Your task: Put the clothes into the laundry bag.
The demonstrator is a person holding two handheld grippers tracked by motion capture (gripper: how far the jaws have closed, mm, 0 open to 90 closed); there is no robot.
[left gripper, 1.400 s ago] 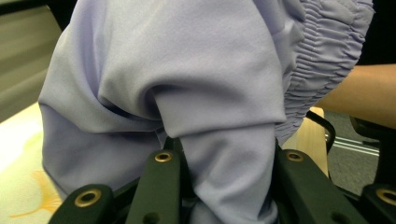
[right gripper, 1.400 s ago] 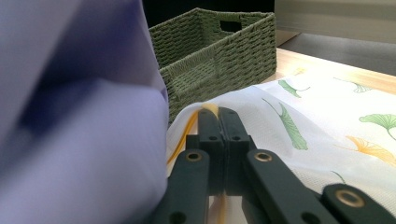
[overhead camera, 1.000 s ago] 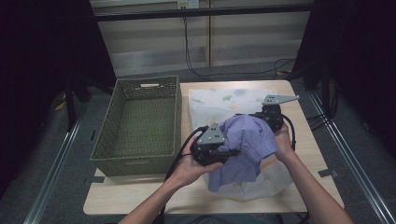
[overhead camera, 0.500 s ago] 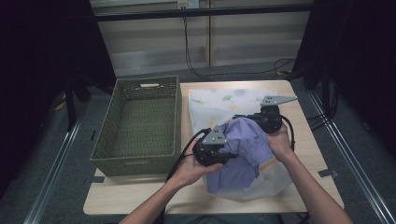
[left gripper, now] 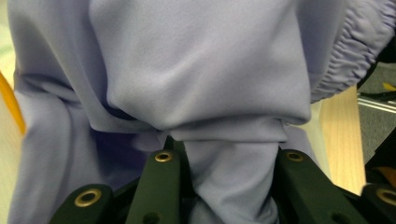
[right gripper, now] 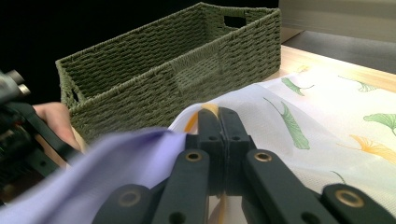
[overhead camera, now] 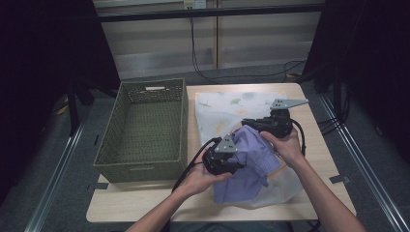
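A lavender garment point(overhead camera: 256, 154) is bunched over a white leaf-print bag point(overhead camera: 227, 104) on the wooden table point(overhead camera: 316, 145). Its lower part lies under the bag's thin white fabric. My left gripper point(overhead camera: 236, 162) is at the garment's left side. In the left gripper view a thick fold of the lavender garment point(left gripper: 196, 84) is pinched in my left gripper point(left gripper: 226, 149). My right gripper point(overhead camera: 247, 123) sits at the garment's far edge. In the right gripper view my right gripper point(right gripper: 217, 112) is shut on the yellow-trimmed edge of the bag point(right gripper: 327, 107), with the garment point(right gripper: 107, 158) beside it.
A green woven basket point(overhead camera: 183, 121) stands on the left of the table, close beside the bag; its wall point(right gripper: 177, 79) rises just beyond my right gripper. Bare wood runs along the table's right edge and front. Black cables trail from both grippers toward the person.
My left gripper has drawn slightly nearer to the person with the garment bunched in it. The right gripper has hardly moved.
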